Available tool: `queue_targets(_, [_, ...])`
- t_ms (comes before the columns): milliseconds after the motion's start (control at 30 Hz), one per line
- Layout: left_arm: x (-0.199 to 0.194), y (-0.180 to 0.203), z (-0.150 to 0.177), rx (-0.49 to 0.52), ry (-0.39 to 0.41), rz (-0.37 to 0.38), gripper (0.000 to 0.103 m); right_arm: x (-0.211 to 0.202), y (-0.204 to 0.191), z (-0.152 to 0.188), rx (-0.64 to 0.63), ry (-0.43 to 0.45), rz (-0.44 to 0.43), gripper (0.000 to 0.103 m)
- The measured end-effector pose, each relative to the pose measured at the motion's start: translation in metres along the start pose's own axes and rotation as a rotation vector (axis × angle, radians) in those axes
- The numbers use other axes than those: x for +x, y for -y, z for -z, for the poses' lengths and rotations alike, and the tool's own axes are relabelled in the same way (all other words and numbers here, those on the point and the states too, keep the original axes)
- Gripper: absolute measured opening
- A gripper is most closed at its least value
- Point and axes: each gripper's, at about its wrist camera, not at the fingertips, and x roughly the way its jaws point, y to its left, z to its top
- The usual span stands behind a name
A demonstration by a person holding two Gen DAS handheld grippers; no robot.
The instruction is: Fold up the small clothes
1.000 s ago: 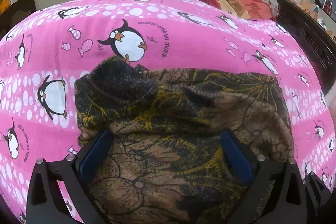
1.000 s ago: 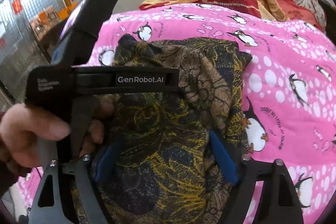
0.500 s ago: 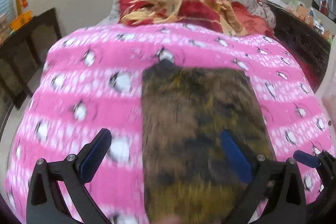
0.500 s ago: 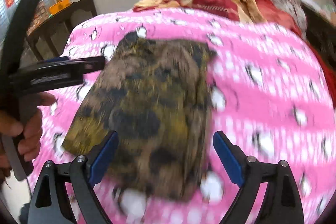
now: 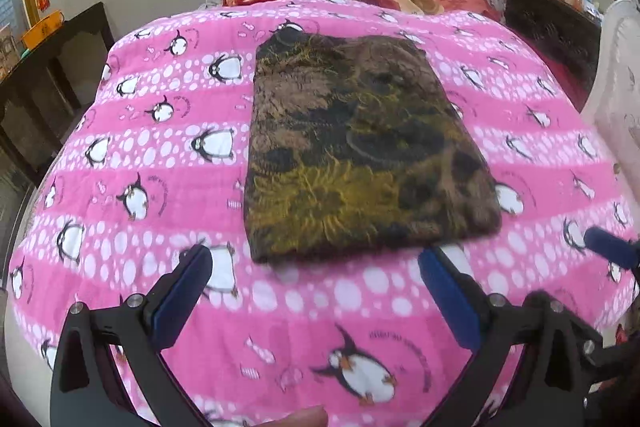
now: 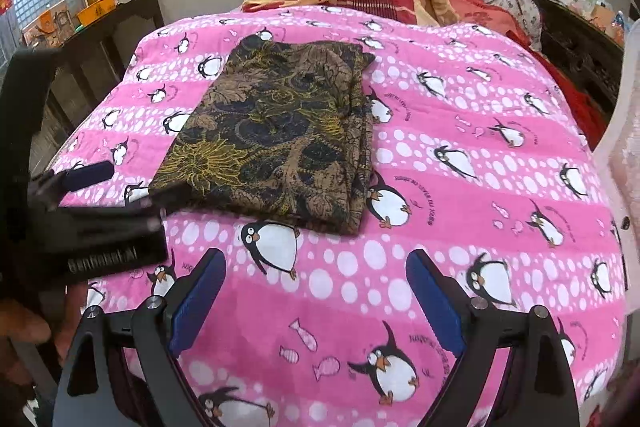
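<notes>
one folded garment lies flat on the penguin blanket; our left gripper hangs just short of it, jaws wide, empty. from the right, one garment again, our right gripper likewise gaping, holding nothing.

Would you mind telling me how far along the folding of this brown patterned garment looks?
Done: the brown patterned garment lies as a flat folded rectangle on the pink penguin blanket. In hand: nothing; the left gripper and right gripper are both open, short of its near edge. Left: no other small clothes show on the blanket.
</notes>
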Motion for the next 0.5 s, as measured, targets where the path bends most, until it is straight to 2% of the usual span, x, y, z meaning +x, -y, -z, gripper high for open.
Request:
queue_targets(167, [-0.007,0.002,0.004,-0.026,-0.012,0.042,0.103,-0.002,0.003,0.004,-0.008,0.002,0.025,0.095])
queue_targets(500, [-0.006,0.011,0.007,0.001,-0.035,0.025,0.103,-0.006,0.014,0.003,0.028,0.012,0.03,0.095])
